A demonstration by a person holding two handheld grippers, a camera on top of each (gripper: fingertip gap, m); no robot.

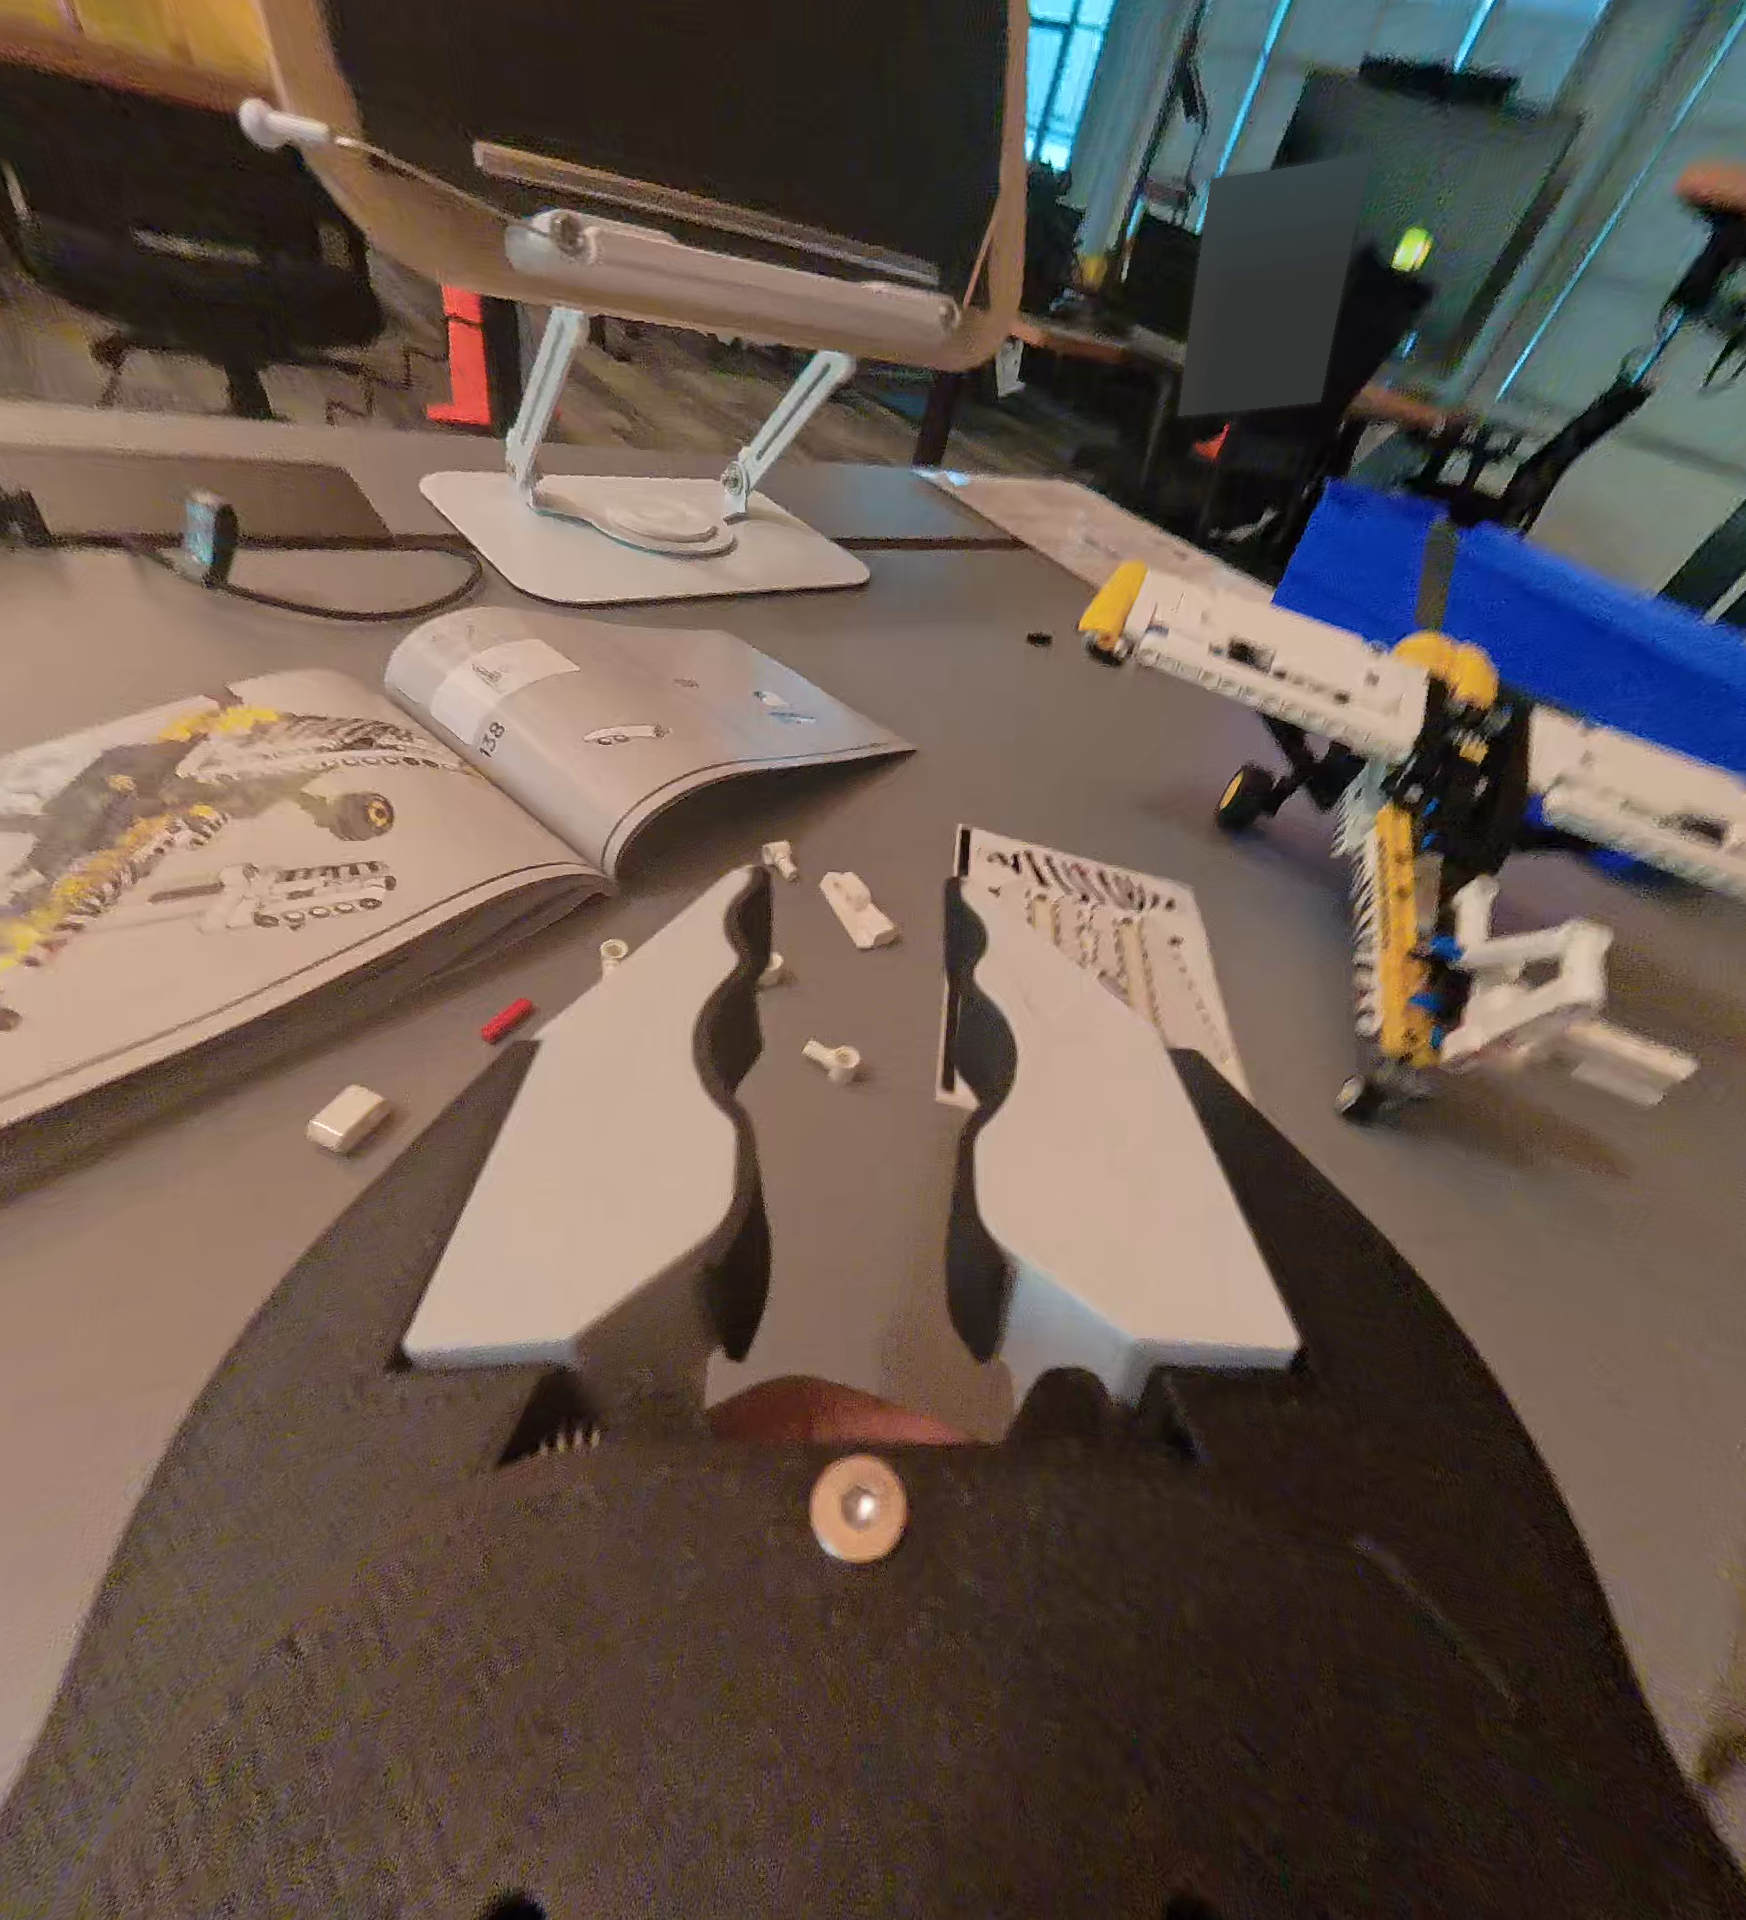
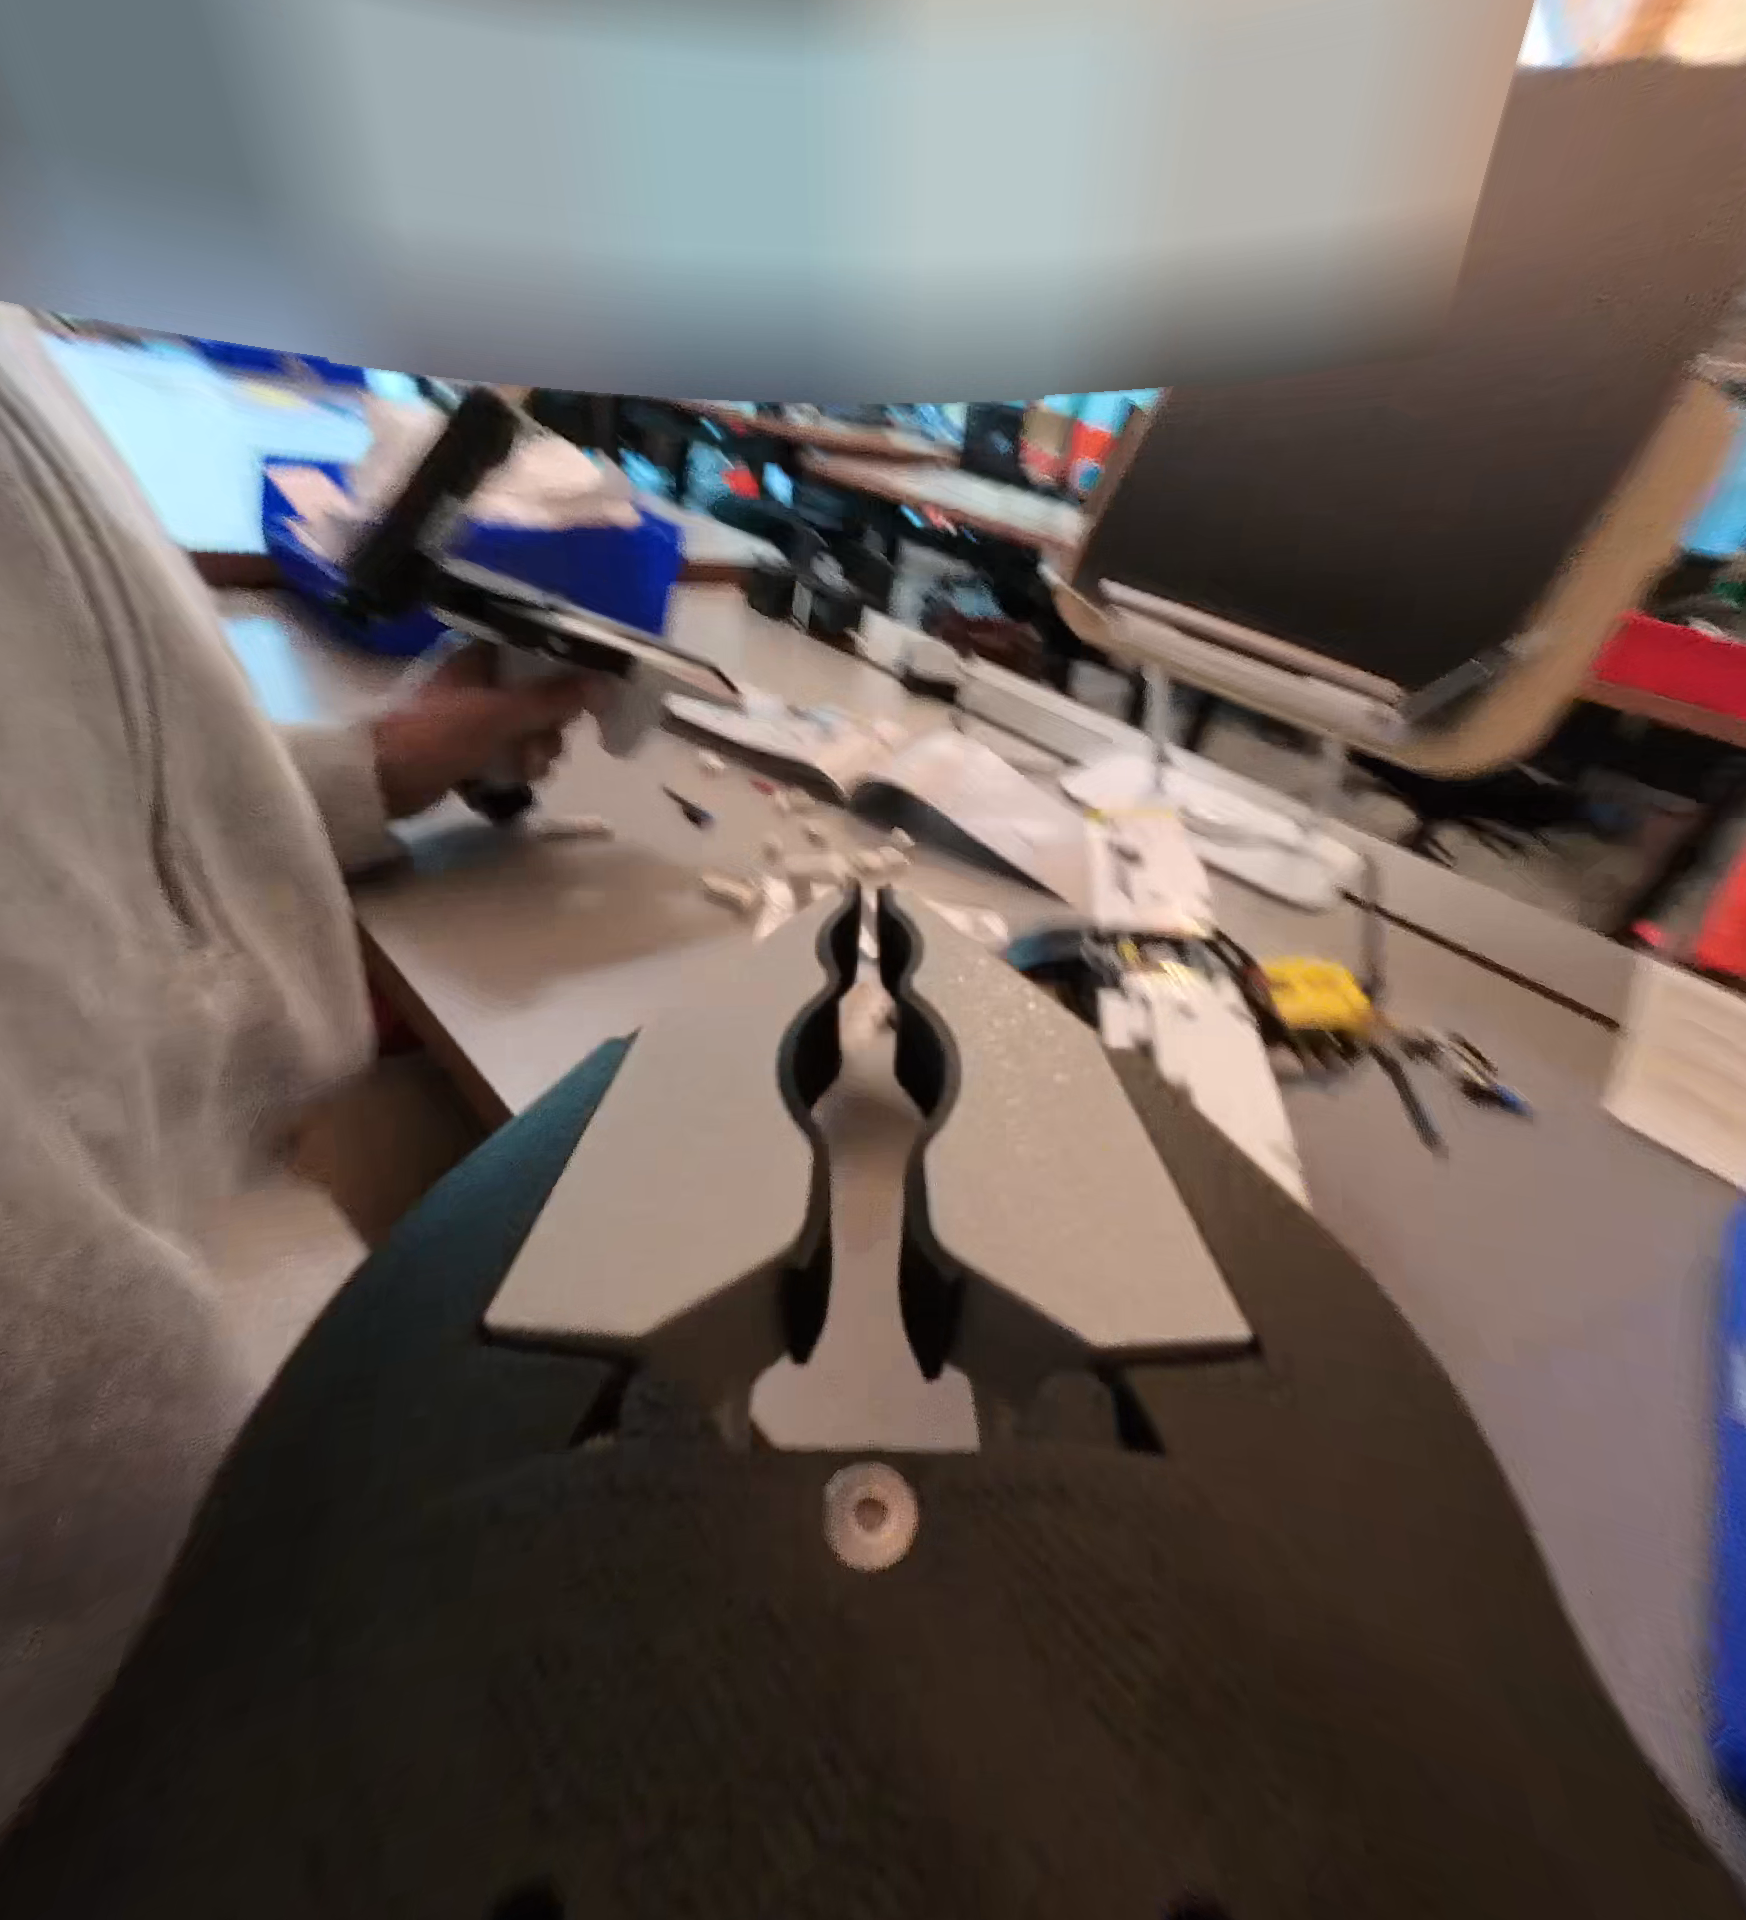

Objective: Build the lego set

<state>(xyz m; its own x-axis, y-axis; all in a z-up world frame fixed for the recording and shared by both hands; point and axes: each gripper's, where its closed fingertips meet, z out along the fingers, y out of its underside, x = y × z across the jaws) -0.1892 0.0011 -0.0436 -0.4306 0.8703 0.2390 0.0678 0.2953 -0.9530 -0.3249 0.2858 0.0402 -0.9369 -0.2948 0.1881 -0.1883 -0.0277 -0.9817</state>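
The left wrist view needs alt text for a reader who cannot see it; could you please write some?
The open left gripper hovers over small white lego pins scattered on a grey table. An open instruction booklet lies to the left, and a part-built white, yellow and black lego aircraft model stands to the right.

The left claw (image 1: 858, 883) has smooth matt grey plastic fingers (image 1: 620, 1122) set in a rough, grainy black body with one shiny metal screw (image 1: 857, 1507). The tabletop (image 1: 1056, 707) is matt grey and smooth. The open booklet (image 1: 225, 862) is paper with a slight sheen, the stand (image 1: 640, 520) brushed silver metal (its plate smooth), and the lego model (image 1: 1409, 831) glossy white and yellow plastic. In the right wrist view, a soft grey cloth sleeve (image 2: 69, 935) looks fleecy
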